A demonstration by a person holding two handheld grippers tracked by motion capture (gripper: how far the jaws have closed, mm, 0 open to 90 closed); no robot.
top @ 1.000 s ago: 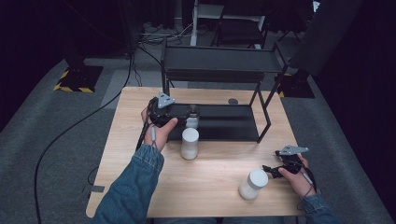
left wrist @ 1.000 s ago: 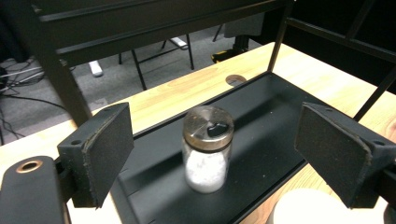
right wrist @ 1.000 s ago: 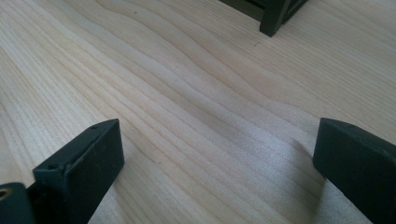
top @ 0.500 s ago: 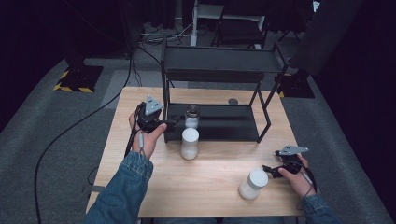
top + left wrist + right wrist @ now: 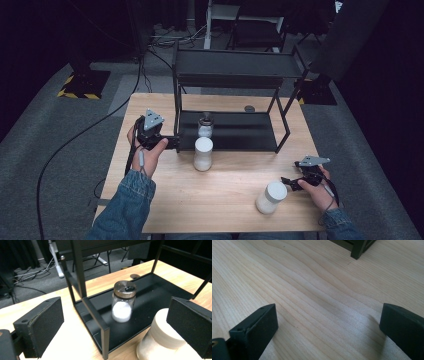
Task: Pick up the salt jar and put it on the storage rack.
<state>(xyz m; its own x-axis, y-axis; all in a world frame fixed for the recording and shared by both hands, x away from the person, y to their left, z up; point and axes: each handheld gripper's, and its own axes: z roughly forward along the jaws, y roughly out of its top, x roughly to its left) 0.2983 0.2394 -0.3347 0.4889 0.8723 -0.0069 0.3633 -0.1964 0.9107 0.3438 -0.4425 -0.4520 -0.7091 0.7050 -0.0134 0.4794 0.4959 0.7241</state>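
Observation:
A small glass jar (image 5: 205, 125) (image 5: 123, 303) with a metal lid and white powder inside stands upright on the bottom shelf of the black rack (image 5: 250, 132) (image 5: 155, 292). A white jar (image 5: 203, 154) (image 5: 165, 340) with a pale lid stands on the table just in front of the rack. My left gripper (image 5: 172, 143) (image 5: 116, 322) is open and empty, left of the rack's corner post and pointing at both jars. A second white jar (image 5: 270, 197) stands near the front right. My right gripper (image 5: 289, 182) (image 5: 327, 325) is open just right of it, over bare wood.
The wooden table (image 5: 225, 200) has free room in the front middle and along the left side. The rack's top shelf (image 5: 235, 65) overhangs the bottom one. A small dark disc (image 5: 249, 108) (image 5: 135, 276) lies behind the rack. A rack foot (image 5: 359, 248) stands ahead of the right gripper.
My left gripper has drawn back to the left and toward me, away from the glass jar, which stays on the bottom shelf. The right gripper has not moved.

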